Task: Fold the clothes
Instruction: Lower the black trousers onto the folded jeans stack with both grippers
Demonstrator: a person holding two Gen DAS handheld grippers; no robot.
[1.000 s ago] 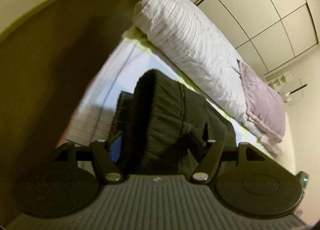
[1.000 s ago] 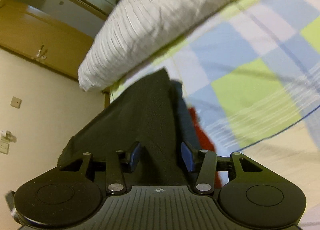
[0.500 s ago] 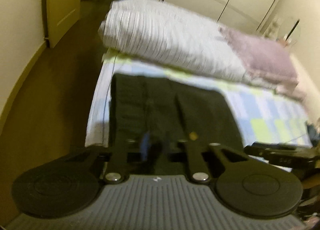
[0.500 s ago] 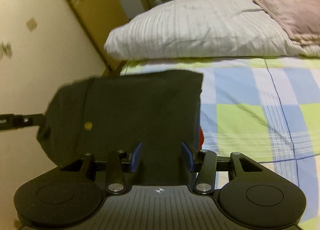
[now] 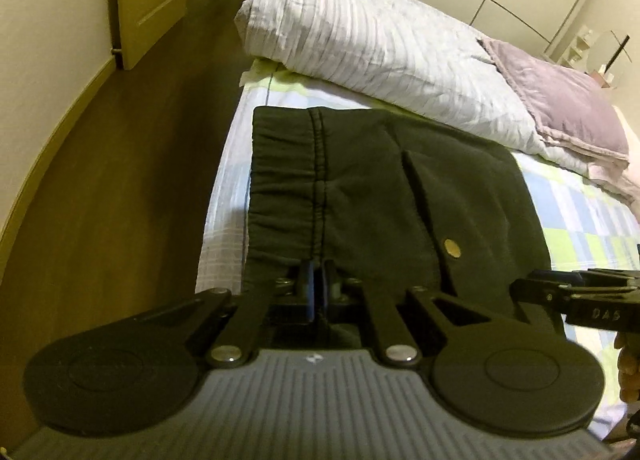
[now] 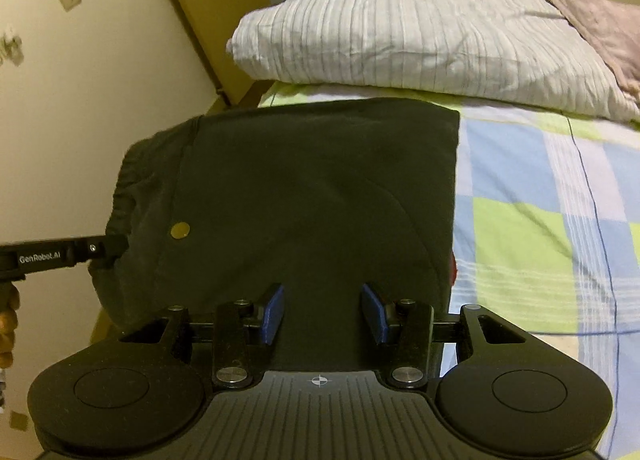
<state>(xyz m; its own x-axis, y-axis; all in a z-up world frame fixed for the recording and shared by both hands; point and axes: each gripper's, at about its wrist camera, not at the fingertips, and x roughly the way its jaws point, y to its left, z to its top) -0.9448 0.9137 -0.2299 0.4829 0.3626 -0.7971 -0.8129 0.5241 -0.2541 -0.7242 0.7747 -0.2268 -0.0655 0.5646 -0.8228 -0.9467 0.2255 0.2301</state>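
A dark folded garment with an elastic waistband and a brass snap lies flat on the checked bed sheet, near the bed's left edge. My left gripper is shut on its near edge at the waistband seam. In the right wrist view the same garment spreads ahead, and my right gripper holds a thick fold of its near edge between blue pads that stand partly apart. Each gripper shows in the other's view: the right gripper and the left gripper.
A rolled white striped quilt and a purple blanket lie across the bed behind the garment. Something red peeks from under the garment's right edge. Brown floor and a wooden door are to the left.
The garment went from bunched and lifted to spread flat on the bed. My left gripper closed from wide open onto the waistband edge. The right gripper's finger gap stayed the same.
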